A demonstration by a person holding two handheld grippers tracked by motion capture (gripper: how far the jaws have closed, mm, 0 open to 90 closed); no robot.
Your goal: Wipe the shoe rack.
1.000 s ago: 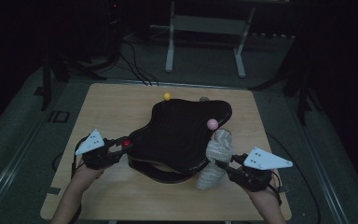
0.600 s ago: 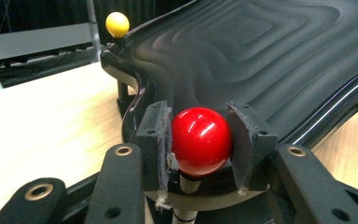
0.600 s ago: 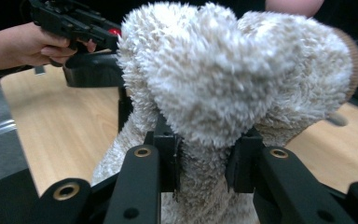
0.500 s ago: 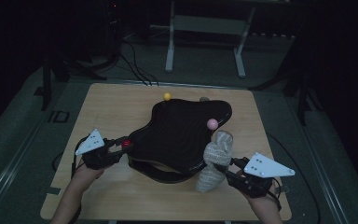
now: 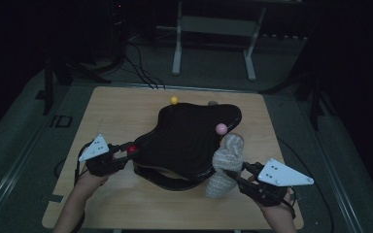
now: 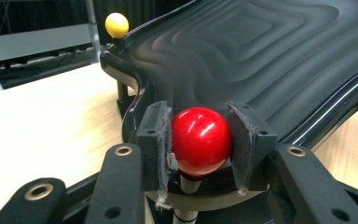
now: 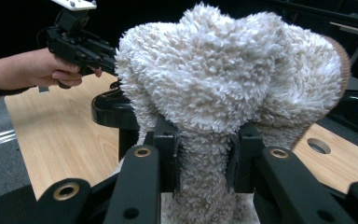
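1. The left claw (image 6: 200,142) is clamped on a red ball (image 6: 201,141) that sits on a short post at the near left corner of a black ridged tray (image 5: 189,141).
2. The right claw (image 7: 204,154) pinches a fluffy grey cloth (image 7: 228,88) at its narrow waist.
3. The cloth stands roughly upright at the tray's right edge, long axis running from the tabletop (image 5: 121,111) up toward a pink ball (image 5: 221,128).
4. The tray stretches diagonally, from the red ball toward the far right, with a yellow ball (image 5: 174,100) at its far edge.
5. The cloth's lower end is cut off behind the right claw, and the room beyond is too dark to make out.
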